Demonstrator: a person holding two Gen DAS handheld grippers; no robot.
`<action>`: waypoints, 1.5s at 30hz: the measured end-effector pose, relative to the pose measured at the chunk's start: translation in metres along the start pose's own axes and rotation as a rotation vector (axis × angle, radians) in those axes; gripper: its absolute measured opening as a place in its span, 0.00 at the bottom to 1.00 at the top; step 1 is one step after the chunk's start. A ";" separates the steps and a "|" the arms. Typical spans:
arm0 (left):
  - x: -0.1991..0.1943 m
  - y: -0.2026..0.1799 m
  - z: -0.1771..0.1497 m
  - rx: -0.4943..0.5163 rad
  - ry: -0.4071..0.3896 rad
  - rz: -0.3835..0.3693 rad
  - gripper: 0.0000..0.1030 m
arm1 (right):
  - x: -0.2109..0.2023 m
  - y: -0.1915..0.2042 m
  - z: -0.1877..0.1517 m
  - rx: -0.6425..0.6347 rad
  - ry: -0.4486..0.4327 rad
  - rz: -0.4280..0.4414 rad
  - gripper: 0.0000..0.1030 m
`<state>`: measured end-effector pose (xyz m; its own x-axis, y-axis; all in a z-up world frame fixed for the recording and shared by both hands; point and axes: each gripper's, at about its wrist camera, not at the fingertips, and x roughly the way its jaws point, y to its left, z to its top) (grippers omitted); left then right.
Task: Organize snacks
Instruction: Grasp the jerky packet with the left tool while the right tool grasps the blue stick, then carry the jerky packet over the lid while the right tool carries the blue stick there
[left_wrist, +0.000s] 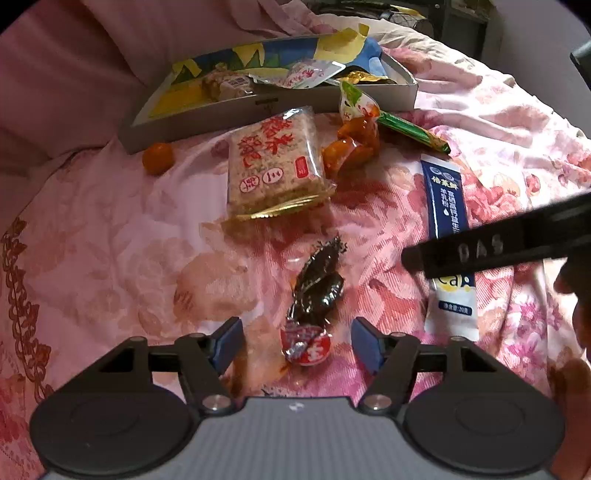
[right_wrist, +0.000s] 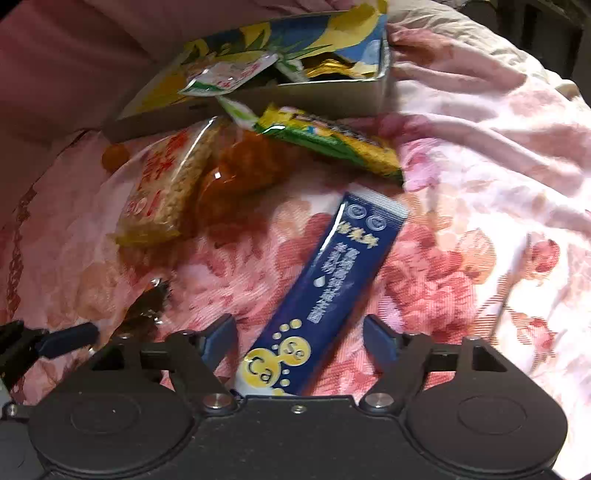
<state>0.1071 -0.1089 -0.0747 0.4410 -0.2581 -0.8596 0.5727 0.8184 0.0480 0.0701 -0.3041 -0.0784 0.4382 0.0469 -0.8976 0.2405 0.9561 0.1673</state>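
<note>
Snacks lie on a pink floral bedspread (left_wrist: 110, 240). My left gripper (left_wrist: 296, 345) stands open around a dark wrapped snack with a red and white end (left_wrist: 314, 295); its blue pads do not touch it. My right gripper (right_wrist: 300, 343) stands open over the lower end of a blue and white sachet (right_wrist: 332, 280), pads apart from it. That sachet (left_wrist: 445, 206) also shows in the left wrist view, partly under the right gripper's black finger (left_wrist: 495, 243). A rice cracker pack (left_wrist: 275, 162), an orange snack pack (left_wrist: 352, 144) and a green and yellow packet (right_wrist: 332, 144) lie further off.
A shallow grey box (left_wrist: 303, 99) with a yellow and blue lining holds several snack packets at the back. A small orange fruit (left_wrist: 158, 158) rests beside its left corner. A hand (left_wrist: 576, 295) shows at the right edge. Rumpled bedding rises on the right.
</note>
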 end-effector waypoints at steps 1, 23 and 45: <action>0.001 0.001 0.000 -0.002 -0.001 -0.001 0.68 | 0.001 0.004 -0.001 -0.022 0.000 -0.011 0.77; -0.011 -0.003 0.002 0.000 -0.012 -0.096 0.51 | -0.034 -0.028 -0.010 0.128 -0.102 -0.003 0.38; -0.028 0.000 0.009 -0.040 -0.102 -0.191 0.51 | -0.072 -0.029 -0.022 0.215 -0.206 0.083 0.36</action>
<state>0.1013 -0.1065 -0.0463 0.3961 -0.4593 -0.7951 0.6253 0.7690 -0.1327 0.0123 -0.3292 -0.0275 0.6250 0.0418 -0.7795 0.3649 0.8671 0.3390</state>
